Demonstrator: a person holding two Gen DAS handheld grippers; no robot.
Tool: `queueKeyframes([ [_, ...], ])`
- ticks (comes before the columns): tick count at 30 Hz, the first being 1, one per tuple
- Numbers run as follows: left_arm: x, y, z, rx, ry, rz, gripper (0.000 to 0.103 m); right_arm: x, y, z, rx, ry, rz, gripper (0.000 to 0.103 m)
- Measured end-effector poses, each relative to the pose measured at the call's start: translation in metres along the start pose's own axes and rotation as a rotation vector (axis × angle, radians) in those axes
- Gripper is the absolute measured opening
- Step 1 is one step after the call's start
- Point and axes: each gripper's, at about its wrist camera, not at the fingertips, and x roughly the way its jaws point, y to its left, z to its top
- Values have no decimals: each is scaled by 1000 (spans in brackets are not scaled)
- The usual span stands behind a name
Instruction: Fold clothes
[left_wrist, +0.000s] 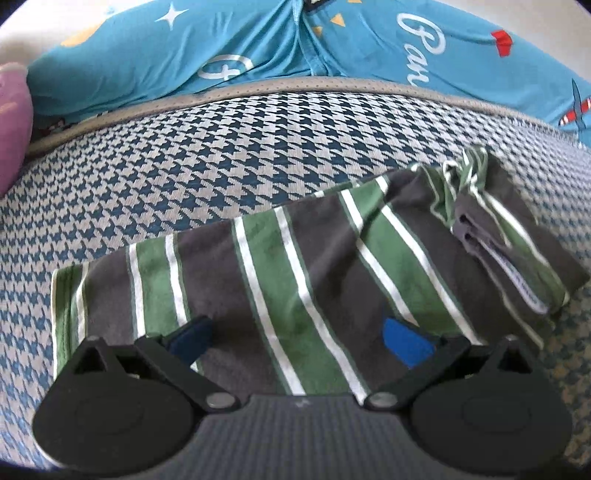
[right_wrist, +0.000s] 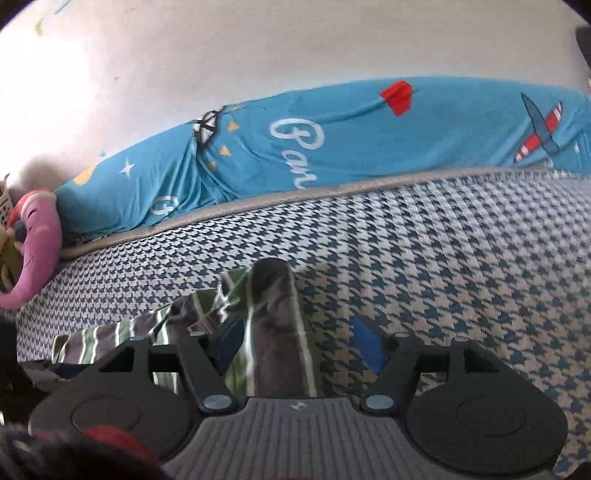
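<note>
Your left gripper (left_wrist: 299, 338) hangs with fingers apart over the striped polo shirt (left_wrist: 280, 266) on the bed (left_wrist: 184, 166); the shirt runs crosswise, collar rightward, where your right gripper (right_wrist: 299, 341), fingers also apart, straddles a sleeve.

A home bedroom: houndstooth mattress (right_wrist: 443, 240), blue cartoon-print bedding (right_wrist: 332, 140) and a pink plush toy (right_wrist: 40, 251) against the wall

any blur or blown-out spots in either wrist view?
Left wrist view: mostly sharp on the striped shirt, soft around its collar at right, with fisheye bending the mattress edge. Right wrist view: the wall is blown out upper left, and the shirt fold between the open fingers of the right gripper is motion-smeared; the houndstooth cover stays crisp.
</note>
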Motion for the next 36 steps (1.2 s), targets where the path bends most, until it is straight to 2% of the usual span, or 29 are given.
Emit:
queueKeyframes([
  [4,0,-2,-1,3,-10,2,103,9,-2,-2,-41,36,-32,65],
  [9,0,-3,-4,2,-17,1,103,10,2,-3,-96,21,-7,37],
  [13,-1,-4,-5,3,-18,0,103,11,7,-5,-119,8,35,31],
  [19,-2,-3,-7,3,-16,0,103,21,18,-15,-191,80,74,30],
  [23,-2,-1,-7,3,-14,-2,103,32,27,-28,-261,154,72,30],
  [27,-1,-1,-6,4,-14,2,103,34,26,-38,-294,189,65,30],
  [31,-1,-4,-6,8,-13,5,103,36,22,-41,-281,212,67,30],
  [36,-4,-10,-8,11,-11,9,103,36,29,-44,-315,201,35,30],
])
